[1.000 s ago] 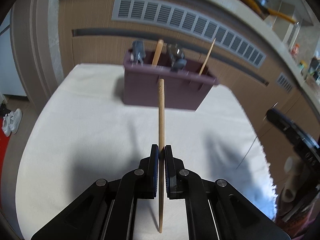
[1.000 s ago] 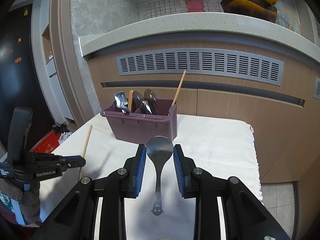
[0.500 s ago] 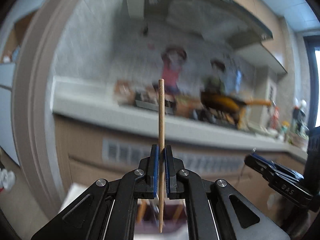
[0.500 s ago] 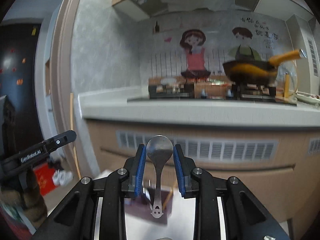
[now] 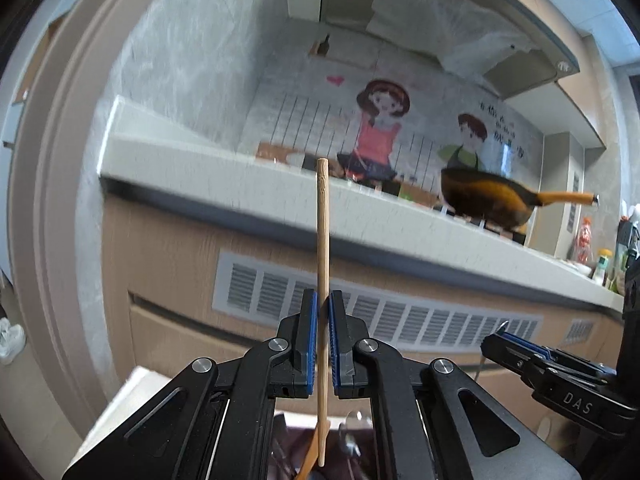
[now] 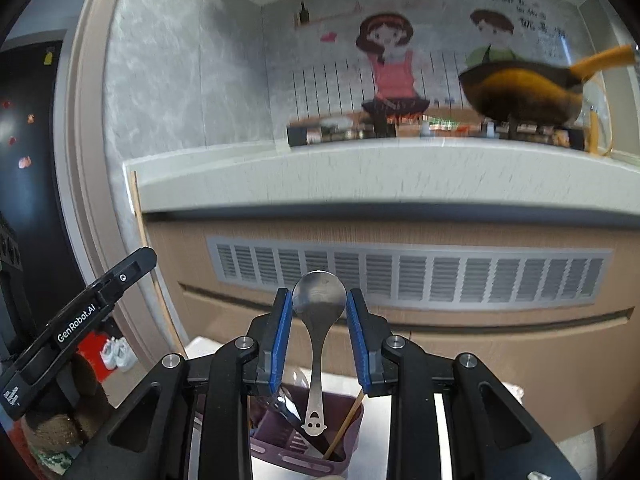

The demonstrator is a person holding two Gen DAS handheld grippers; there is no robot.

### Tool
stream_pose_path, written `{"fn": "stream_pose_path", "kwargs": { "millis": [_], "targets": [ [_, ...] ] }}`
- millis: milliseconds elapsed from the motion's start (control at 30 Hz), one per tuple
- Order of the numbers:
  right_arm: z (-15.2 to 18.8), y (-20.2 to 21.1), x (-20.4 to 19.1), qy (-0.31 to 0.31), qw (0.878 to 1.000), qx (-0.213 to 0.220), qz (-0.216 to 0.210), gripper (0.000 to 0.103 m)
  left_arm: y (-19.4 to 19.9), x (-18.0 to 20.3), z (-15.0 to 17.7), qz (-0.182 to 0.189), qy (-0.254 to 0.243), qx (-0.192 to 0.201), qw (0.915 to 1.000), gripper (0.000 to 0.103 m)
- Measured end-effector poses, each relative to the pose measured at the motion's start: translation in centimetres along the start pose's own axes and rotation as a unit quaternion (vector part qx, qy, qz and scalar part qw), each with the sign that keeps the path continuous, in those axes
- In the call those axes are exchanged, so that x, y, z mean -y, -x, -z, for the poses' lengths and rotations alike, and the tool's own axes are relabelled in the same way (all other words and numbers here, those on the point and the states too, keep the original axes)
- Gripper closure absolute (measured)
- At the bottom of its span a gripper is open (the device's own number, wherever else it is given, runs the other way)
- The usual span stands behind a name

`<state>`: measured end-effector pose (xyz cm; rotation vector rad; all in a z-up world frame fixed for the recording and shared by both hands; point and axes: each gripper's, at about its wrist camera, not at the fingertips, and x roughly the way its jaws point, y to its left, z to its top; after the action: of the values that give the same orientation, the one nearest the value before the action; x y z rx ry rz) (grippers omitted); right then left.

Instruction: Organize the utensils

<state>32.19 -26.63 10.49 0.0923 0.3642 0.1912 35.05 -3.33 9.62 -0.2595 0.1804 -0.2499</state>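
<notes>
My left gripper (image 5: 323,308) is shut on a wooden chopstick (image 5: 322,220) that stands upright, its lower end hanging over the purple utensil caddy (image 5: 362,464) at the bottom edge. My right gripper (image 6: 319,300) is shut on a metal spoon (image 6: 319,296), its pads pressing the bowl while the handle hangs down over the caddy (image 6: 304,454). The caddy holds several utensils and a slanted chopstick (image 6: 347,420). Each gripper shows in the other's view: the left gripper (image 6: 136,268) at the left, the right gripper (image 5: 494,346) at the right.
The caddy stands on a white cloth-covered table (image 6: 208,346). Behind it rises a wooden counter front with a vent grille (image 6: 408,276) and a pale worktop (image 6: 360,176). A pan (image 6: 520,92) with an orange handle sits on the stove. White shoes (image 6: 116,354) lie on the floor.
Both grippers have risen and moved toward the caddy, which has gone from mid-view to the bottom edge under the held utensils. The left gripper has tipped up. Both grips are unchanged.
</notes>
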Motion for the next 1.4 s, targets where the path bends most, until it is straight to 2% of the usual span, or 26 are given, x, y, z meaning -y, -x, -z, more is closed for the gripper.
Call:
{"fn": "stream_pose_path", "kwargs": {
  "millis": [100,200,367,500,567,633,700,800,900,933,967,1000,1233,1300,1400],
  "targets": [
    [1.5,-1.3,0.3,-0.003,1.0,-0.017,-0.004,0.077,-1.2,-0.5,1.9,0.019,-0.001,-0.037,0.9991,0.097],
    [3.5,-2.6,0.6,-0.006,0.999,-0.039,-0.006,0.077,-2.2,-1.1,4.2,0.021,0.001,-0.078,0.9967,0.097],
    [6.6,-5.0,1.4,-0.02,0.995,-0.099,-0.016,0.076,-2.9,-1.0,7.6,0.024,-0.015,-0.141,0.9896,0.097],
    [8.3,-5.5,2.2,-0.045,0.985,-0.154,-0.058,0.075,-2.0,-0.9,8.9,0.053,-0.013,-0.189,0.9806,0.094],
    [8.5,-3.8,2.3,-0.051,0.986,-0.146,-0.056,0.075,-0.5,-0.8,9.0,0.062,-0.015,-0.2,0.9778,0.084],
    [8.5,-1.2,1.8,-0.039,0.991,-0.124,-0.042,0.075,1.3,-0.6,8.9,0.062,-0.019,-0.207,0.9761,0.069],
    [8.8,1.5,1.0,-0.027,0.994,-0.101,-0.041,0.074,3.7,-0.2,9.2,0.055,-0.027,-0.217,0.9743,0.064],
    [9.8,6.2,-0.6,-0.003,0.998,-0.057,-0.029,0.072,7.3,0.7,10.0,0.019,-0.065,-0.217,0.9738,0.06],
    [11.4,10.2,-2.2,0.01,1.0,-0.017,-0.023,0.069,11.3,1.7,11.6,-0.027,-0.111,-0.198,0.9735,0.057],
    [11.9,10.9,-2.4,0.011,1.0,-0.014,-0.025,0.059,12.3,1.8,12.0,-0.034,-0.117,-0.195,0.9732,0.055],
    [12.6,11.8,-2.7,0.007,1.0,-0.012,-0.024,0.05,13.5,2.0,12.6,-0.041,-0.123,-0.196,0.9721,0.054],
    [13.5,12.8,-2.8,-0.002,1.0,-0.011,-0.019,0.05,14.6,2.2,13.1,-0.042,-0.122,-0.2,0.9713,0.052],
    [18.0,15.9,-3.2,-0.051,0.997,-0.064,0.011,0.05,20.5,3.0,14.0,-0.025,-0.078,-0.182,0.9799,0.052],
    [18.9,16.2,-3.3,-0.058,0.995,-0.077,0.013,0.05,21.5,3.1,14.0,-0.031,-0.072,-0.176,0.9813,0.052],
    [19.3,16.8,-4.2,-0.041,0.996,-0.076,0.029,0.05,22.3,3.8,14.2,-0.056,-0.091,-0.173,0.9792,0.052]
  ]
}}
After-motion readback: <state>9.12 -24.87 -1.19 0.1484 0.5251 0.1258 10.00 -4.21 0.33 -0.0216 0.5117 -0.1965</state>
